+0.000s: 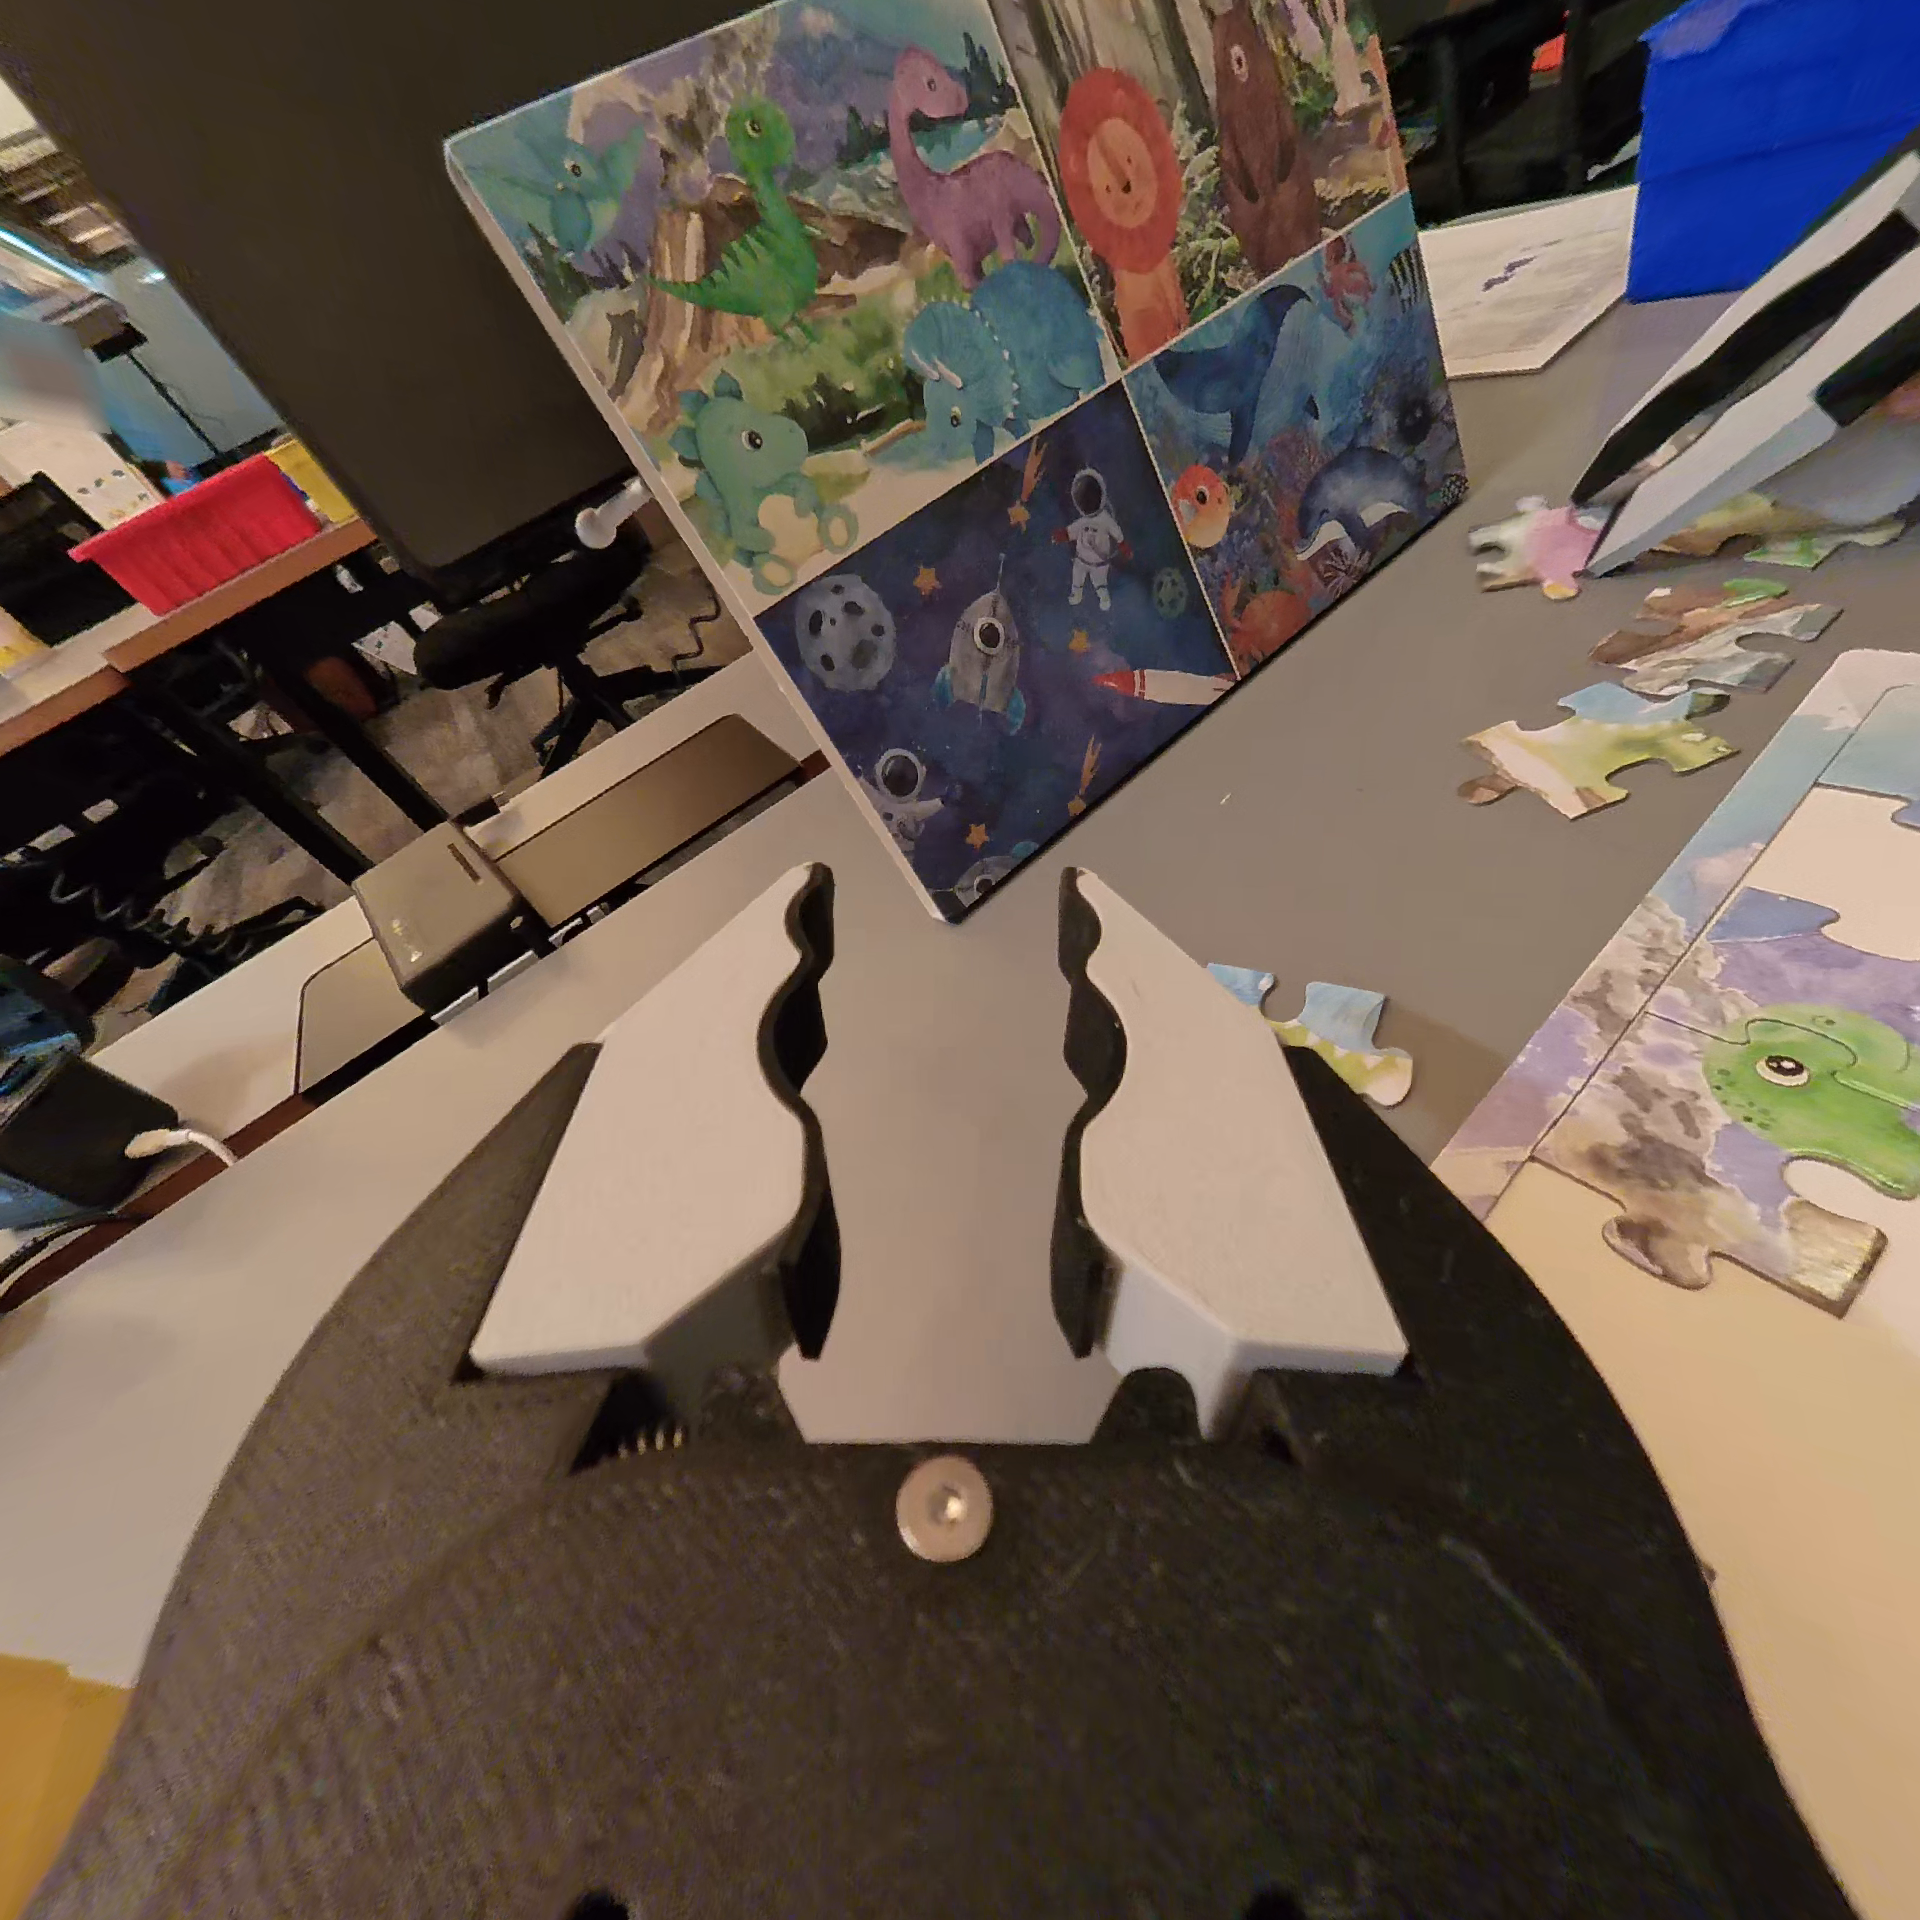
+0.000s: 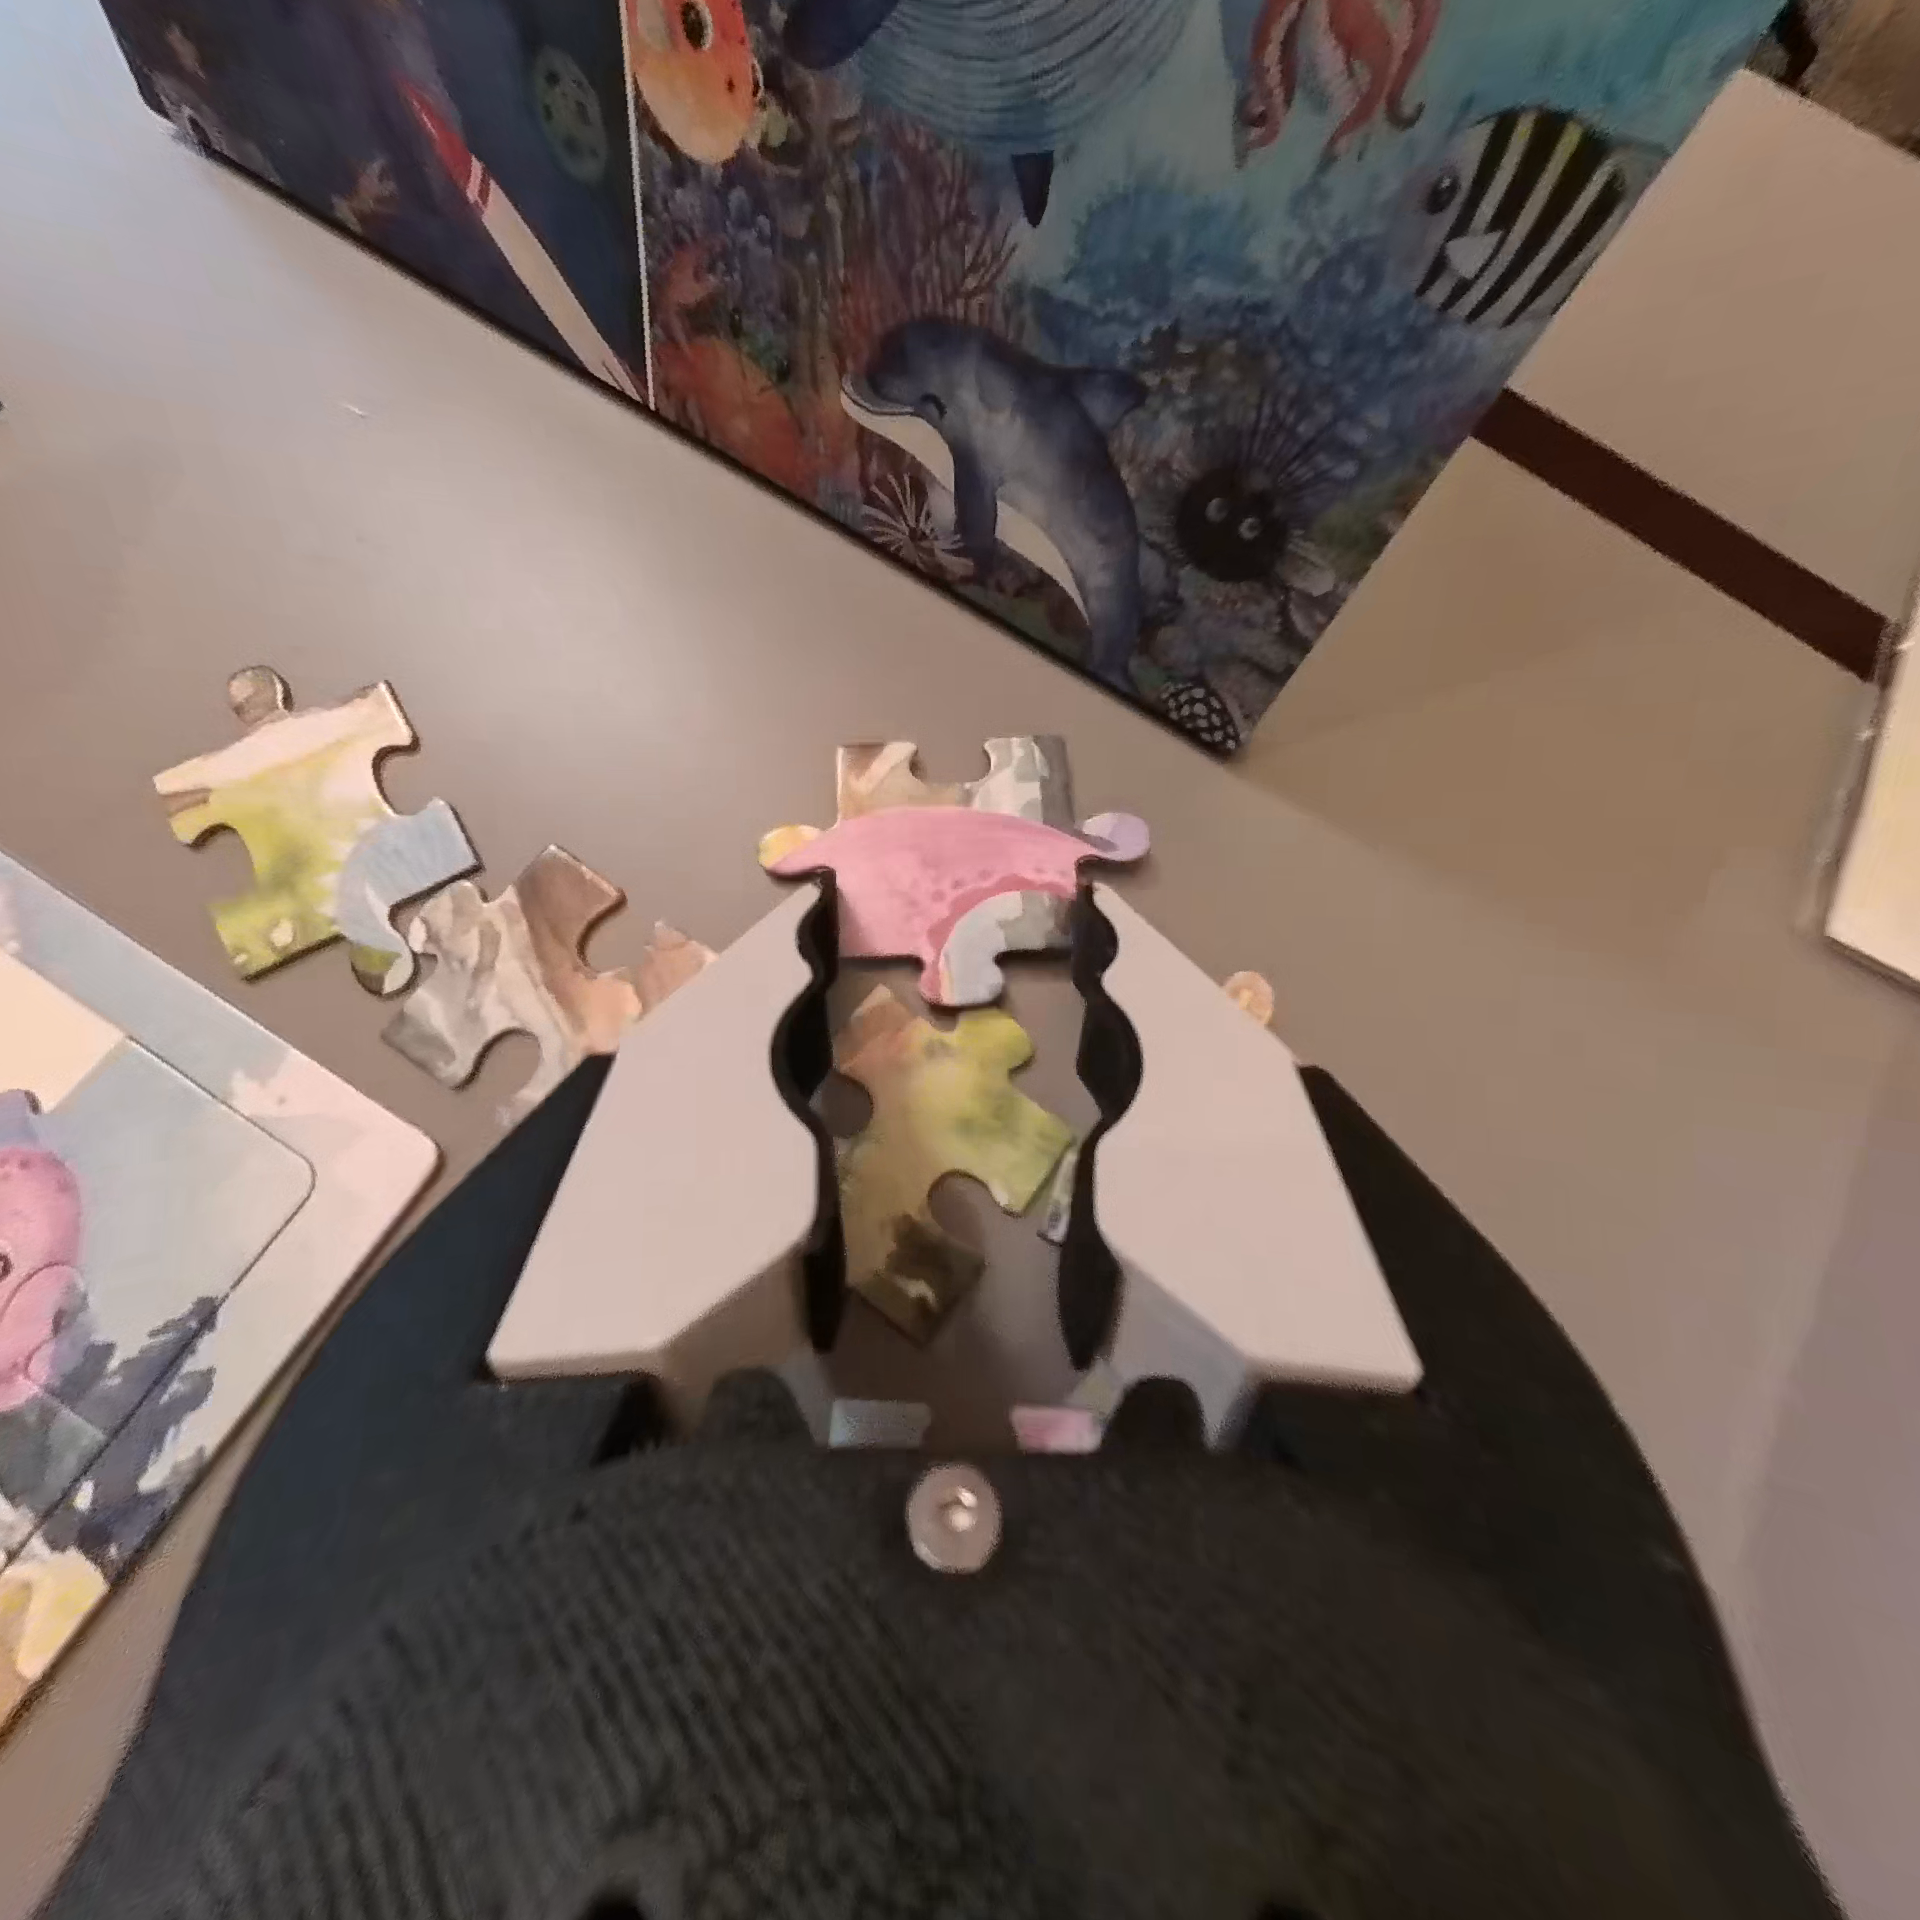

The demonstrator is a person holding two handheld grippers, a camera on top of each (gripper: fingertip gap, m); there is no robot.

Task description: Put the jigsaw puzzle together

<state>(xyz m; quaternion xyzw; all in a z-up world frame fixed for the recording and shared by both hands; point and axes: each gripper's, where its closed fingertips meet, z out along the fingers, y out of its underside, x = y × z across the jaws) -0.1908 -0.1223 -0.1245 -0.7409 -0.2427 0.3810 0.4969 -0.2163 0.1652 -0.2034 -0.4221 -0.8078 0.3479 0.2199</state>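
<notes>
My right gripper (image 2: 956,894) is shut on a pink puzzle piece (image 2: 935,862), one fingertip on each side edge, low over the grey table. A green-yellow loose piece (image 2: 935,1143) lies under the gripper. In the left wrist view the right gripper (image 1: 1600,530) shows far right with the pink piece (image 1: 1527,540) at its tip. My left gripper (image 1: 945,894) is open and empty above the table. The puzzle board (image 1: 1579,1029) lies to its right with a green dinosaur-head piece (image 1: 1808,1091) fitted in; its corner also shows in the right wrist view (image 2: 343,1153).
The picture box (image 1: 935,416) stands upright ahead of the left gripper and close behind the pink piece (image 2: 1143,312). Loose pieces lie on the table (image 1: 1590,748), (image 1: 1704,634), (image 1: 1340,1039), (image 2: 281,810), (image 2: 509,966). A grey device (image 1: 436,925) sits at the table's left edge. Left tips to right tips: about 30 cm.
</notes>
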